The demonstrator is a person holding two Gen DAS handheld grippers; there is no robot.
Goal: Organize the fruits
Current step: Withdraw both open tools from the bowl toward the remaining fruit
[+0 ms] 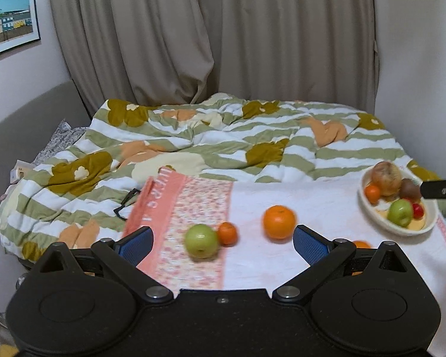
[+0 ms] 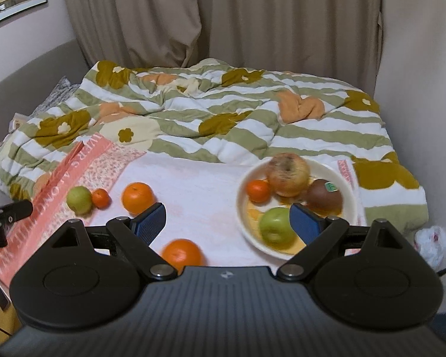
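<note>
Both tongs are spread wide and grip nothing. The left tongs [image 1: 223, 242] hang over the near part of a white towel [image 1: 297, 202] laid on a bed, with a green apple [image 1: 201, 240] and a small mandarin [image 1: 227, 233] touching each other between its pads, and a large orange [image 1: 279, 221] just to the right. The right tongs [image 2: 227, 223] hover near the cream bowl [image 2: 352, 208], which sits by the towel's right edge and holds a second green apple [image 2: 275, 229], a mottled apple [image 2: 287, 174], a mandarin, and a brown kiwi [image 2: 324, 197]. Another orange [image 2: 182, 254] lies close to the towel's near edge. Open towel stretches between the loose fruit and the bowl. A striped floral blanket [image 2: 252, 136] borders the towel's far edge.
</note>
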